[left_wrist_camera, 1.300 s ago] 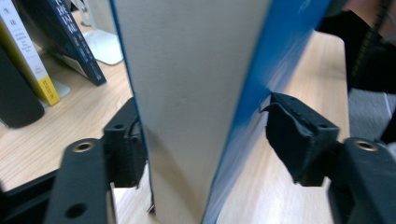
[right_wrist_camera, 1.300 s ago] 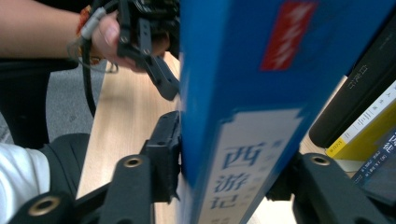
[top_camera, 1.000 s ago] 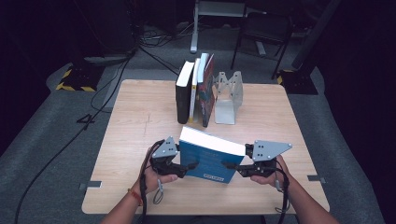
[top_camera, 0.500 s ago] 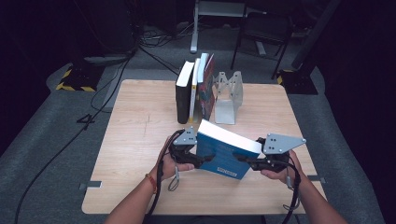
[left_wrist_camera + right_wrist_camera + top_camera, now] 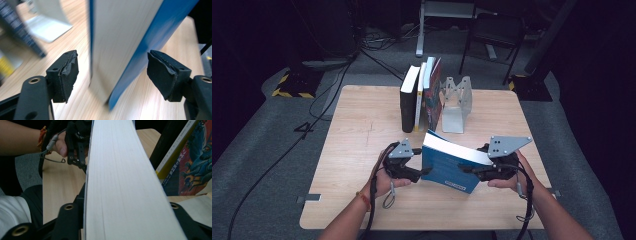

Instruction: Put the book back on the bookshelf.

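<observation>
A thick blue-covered book (image 5: 452,162) with a white page block stands tilted on edge near the tabletop's (image 5: 362,130) front middle. The right gripper (image 5: 473,170) clamps its right end; the left gripper (image 5: 428,171) has its jaws spread around the left end without touching.

Black left gripper (image 5: 424,171) and right gripper (image 5: 464,170), grey three-cornered plates on top, brass-ringed screw holes, trailing cables; orange wristband (image 5: 362,199) behind the left.
</observation>
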Tool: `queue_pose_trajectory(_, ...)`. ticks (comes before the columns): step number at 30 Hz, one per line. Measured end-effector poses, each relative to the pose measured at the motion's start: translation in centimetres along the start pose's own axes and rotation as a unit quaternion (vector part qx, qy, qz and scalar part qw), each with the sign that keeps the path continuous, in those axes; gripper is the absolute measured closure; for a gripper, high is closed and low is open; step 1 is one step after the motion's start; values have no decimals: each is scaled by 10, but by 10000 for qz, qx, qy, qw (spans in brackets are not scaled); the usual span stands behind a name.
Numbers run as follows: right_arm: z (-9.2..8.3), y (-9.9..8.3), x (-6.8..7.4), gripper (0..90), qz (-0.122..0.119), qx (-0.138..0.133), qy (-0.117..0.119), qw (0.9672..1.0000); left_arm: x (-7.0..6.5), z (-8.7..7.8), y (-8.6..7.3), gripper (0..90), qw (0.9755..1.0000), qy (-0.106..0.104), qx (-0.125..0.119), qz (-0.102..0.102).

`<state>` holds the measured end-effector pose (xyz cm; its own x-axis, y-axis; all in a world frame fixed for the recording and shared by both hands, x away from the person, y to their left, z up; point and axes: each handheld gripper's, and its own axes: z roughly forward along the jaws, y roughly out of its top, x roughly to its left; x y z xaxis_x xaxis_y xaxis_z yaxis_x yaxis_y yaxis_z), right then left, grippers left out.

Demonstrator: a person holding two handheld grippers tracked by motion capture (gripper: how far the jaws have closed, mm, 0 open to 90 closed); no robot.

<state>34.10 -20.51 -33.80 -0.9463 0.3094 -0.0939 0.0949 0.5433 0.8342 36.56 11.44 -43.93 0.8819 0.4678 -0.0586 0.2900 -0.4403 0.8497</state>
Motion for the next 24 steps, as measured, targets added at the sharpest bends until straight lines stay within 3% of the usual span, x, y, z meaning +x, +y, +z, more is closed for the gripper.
queue_pose_trajectory(2, -1, 0, 0, 585, 65, 9, 78, 9999, 1, -5, -6, 253, 9999, 99, 91, -16)
queue_pose_trajectory(4, -1, 0, 0, 598, 103, 36, 50, 9999, 1, -22, -26, 255, 9988, 317, 366, -32)
queue_pose_trajectory(8, -2, 2, 0, 604, 149, 101, -24, 9998, -1, -40, -51, 252, 9962, 526, 682, -146)
queue_pose_trajectory(13, -3, 5, -1, 608, 365, 205, -84, 9991, -3, -55, -80, 229, 9929, 812, 786, -370)
queue_pose_trajectory(14, -3, 5, -1, 608, 365, 205, -84, 9991, -3, -55, -80, 215, 9929, 812, 786, -370)
queue_pose_trajectory(15, -4, 8, -3, 609, 471, 233, -140, 9985, -2, -56, -88, 199, 9890, 992, 1001, -443)
queue_pose_trajectory(17, -5, 10, -5, 610, 540, 251, -219, 9980, -1, -58, -93, 192, 9864, 1094, 1142, -437)
queue_pose_trajectory(22, -12, 11, -10, 610, 687, 236, -493, 9961, 2, -59, -100, 171, 9848, 1217, 1139, -493)
queue_pose_trajectory(24, -17, 11, -12, 611, 754, 236, -617, 9950, 2, -56, -103, 172, 9825, 1322, 1209, -508)
